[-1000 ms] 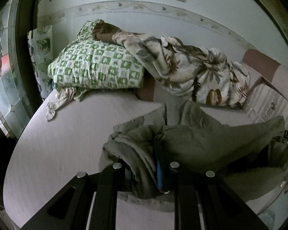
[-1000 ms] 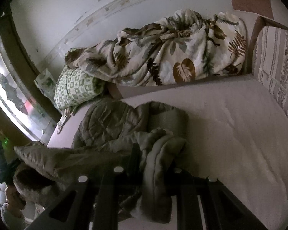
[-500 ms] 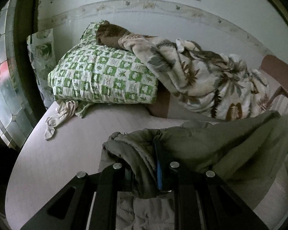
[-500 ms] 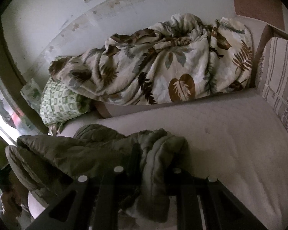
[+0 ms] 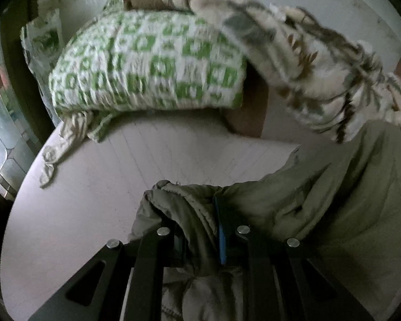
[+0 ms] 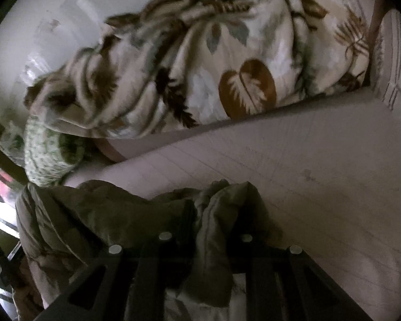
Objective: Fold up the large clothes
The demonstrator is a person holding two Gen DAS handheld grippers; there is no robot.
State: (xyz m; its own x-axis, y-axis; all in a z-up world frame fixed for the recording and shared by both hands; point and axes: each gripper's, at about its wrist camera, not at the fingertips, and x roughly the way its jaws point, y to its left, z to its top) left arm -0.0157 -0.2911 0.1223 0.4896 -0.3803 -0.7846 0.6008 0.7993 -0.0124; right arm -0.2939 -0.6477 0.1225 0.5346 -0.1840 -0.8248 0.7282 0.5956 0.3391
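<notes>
An olive-green quilted jacket hangs between my two grippers above the pale bed. My left gripper is shut on a bunched edge of the jacket, which spreads away to the right. In the right wrist view my right gripper is shut on another bunched edge of the jacket, which trails off to the left. The fingertips of both grippers are buried in the fabric.
A green-and-white checked pillow and a leaf-print blanket lie along the back wall. A small crumpled cloth lies under the pillow. A striped cushion stands at the bed's right end. A window is at left.
Both grippers have carried the jacket up and toward the pillow and blanket at the back. The jacket has lifted off the bed and is drawn out between them.
</notes>
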